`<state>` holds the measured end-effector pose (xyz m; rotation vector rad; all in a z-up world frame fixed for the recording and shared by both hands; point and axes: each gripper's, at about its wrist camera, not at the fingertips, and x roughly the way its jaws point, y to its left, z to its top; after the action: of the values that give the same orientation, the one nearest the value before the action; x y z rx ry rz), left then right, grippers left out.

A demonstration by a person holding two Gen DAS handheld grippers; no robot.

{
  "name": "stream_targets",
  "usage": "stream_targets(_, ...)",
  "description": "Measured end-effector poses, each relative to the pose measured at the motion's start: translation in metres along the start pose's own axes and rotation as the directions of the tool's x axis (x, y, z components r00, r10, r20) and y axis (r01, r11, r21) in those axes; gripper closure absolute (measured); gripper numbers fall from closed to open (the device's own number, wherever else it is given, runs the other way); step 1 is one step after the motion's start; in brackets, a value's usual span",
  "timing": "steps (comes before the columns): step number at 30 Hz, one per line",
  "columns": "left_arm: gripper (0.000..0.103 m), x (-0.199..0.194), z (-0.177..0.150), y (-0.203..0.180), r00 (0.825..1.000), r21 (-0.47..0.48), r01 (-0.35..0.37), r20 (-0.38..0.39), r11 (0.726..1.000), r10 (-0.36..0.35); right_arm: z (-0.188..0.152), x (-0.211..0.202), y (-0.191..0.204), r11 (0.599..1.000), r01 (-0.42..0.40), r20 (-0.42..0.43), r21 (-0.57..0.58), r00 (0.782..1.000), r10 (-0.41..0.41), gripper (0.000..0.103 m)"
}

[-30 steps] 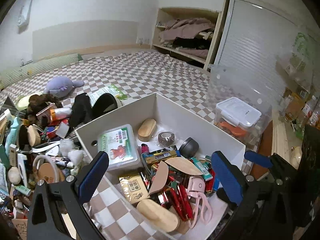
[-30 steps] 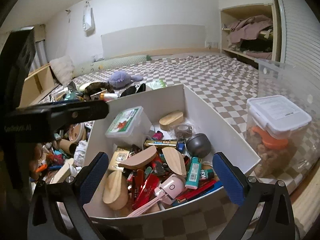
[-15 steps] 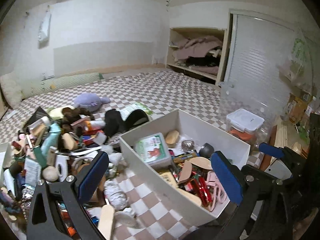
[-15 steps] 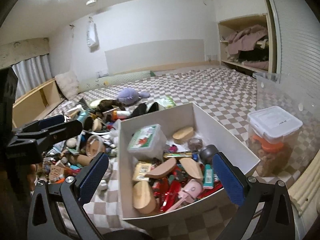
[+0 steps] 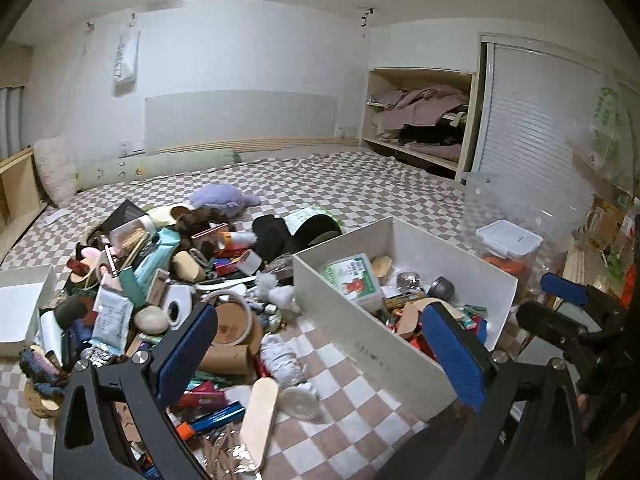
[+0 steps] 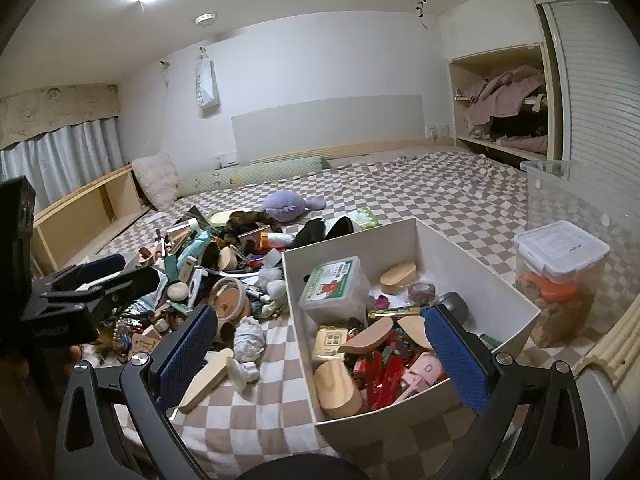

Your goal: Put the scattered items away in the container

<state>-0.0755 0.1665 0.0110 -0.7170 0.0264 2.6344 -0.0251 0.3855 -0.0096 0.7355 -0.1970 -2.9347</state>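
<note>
Left wrist view alone shows a small white tray (image 5: pixel 24 304) beside the clutter; both claws (image 5: pixel 320 352) (image 6: pixel 320 350) gape wide, empty

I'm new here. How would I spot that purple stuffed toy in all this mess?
Start at the big white box on the checked bedspread, then look left to the pile of clutter beside it. The purple plush toy lies on the bedspread at the pile's far edge, toward the headboard. It is the only soft, rounded lilac thing there; its neighbours are dark or hard-edged.
</note>
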Motion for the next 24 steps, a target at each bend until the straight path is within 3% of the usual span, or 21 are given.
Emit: stream_targets(24,0.0,-0.022,-0.038,0.026,0.999,-0.058,-0.026,-0.026,0.998,0.025,-0.028,-0.006,0.023,0.999,-0.027,-0.024,-0.022,0.999,0.026,0.0)
